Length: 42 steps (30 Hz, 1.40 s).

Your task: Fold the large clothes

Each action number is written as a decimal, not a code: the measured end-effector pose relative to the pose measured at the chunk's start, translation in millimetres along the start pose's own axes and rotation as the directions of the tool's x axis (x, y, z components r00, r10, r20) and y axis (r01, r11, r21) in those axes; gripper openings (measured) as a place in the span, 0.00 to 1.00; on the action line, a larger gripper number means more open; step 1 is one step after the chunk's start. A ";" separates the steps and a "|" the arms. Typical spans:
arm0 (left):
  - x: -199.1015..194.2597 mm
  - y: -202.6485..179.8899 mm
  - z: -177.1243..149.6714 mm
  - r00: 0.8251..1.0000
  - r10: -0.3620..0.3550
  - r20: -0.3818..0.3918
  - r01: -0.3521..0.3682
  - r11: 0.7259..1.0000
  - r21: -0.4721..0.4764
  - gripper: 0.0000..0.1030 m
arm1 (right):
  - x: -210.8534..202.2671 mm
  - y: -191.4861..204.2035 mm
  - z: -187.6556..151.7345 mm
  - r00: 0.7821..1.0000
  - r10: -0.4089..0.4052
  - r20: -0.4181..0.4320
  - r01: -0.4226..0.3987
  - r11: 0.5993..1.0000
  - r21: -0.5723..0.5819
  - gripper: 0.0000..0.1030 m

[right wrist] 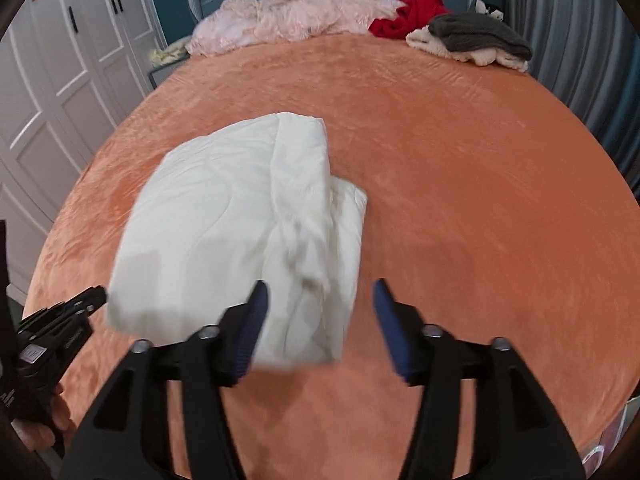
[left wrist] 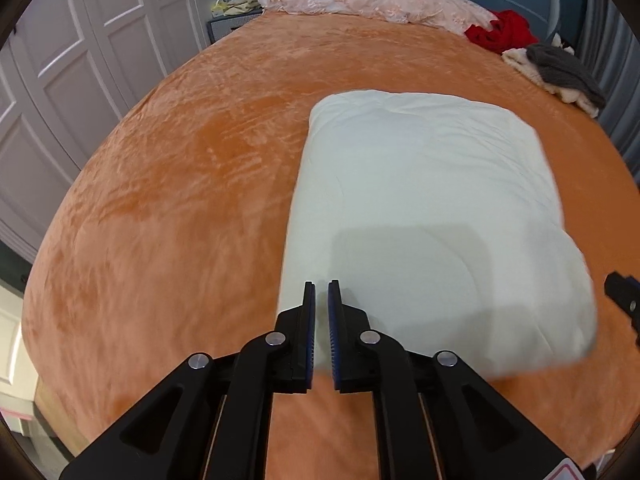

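now folded white quilt (left wrist: 432,208) on orange bed (left wrist: 180,168), both grippers free.

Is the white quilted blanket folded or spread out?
Folded. The white quilted blanket lies as a thick rectangular bundle on the orange bed cover, stacked layers showing at its right edge.
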<state>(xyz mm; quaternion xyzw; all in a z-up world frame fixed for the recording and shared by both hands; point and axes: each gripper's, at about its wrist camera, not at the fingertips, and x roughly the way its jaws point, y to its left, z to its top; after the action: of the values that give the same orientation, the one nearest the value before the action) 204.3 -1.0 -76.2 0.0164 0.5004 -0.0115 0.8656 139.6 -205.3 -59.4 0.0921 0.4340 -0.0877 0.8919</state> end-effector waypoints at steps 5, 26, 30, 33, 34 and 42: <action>-37.0 -11.4 -38.8 0.997 0.052 0.054 -0.054 0.998 0.028 0.65 | -38.5 8.2 -35.1 0.999 -0.041 0.034 0.041 0.999 -0.019 0.84; -94.9 -25.2 -130.1 0.999 0.041 0.022 -0.043 0.995 0.092 0.66 | -91.9 23.2 -126.2 0.997 -0.075 0.030 0.076 0.996 -0.049 0.92; -96.8 -26.1 -139.0 0.998 0.049 0.024 -0.051 0.994 0.092 0.66 | -94.1 25.1 -131.2 0.997 -0.074 0.032 0.075 0.996 -0.054 0.92; -99.4 -24.4 -143.6 0.998 0.058 0.031 -0.060 0.995 0.081 0.66 | -95.6 25.7 -133.3 0.997 -0.069 0.033 0.071 0.996 -0.053 0.92; -100.1 -23.4 -144.6 0.998 0.056 0.033 -0.058 0.995 0.076 0.66 | -96.1 25.6 -133.7 0.997 -0.068 0.033 0.070 0.996 -0.051 0.92; -104.9 -19.9 -148.5 0.997 0.061 0.048 -0.064 0.996 0.066 0.66 | -101.4 31.0 -137.3 0.996 -0.079 0.051 0.083 0.994 -0.069 0.92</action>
<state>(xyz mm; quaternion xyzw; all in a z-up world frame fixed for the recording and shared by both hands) 22.7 -14.6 -59.6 0.0609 0.4791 -0.0018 0.8756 -18.8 -134.6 -59.8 0.0405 0.4187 -0.1105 0.9005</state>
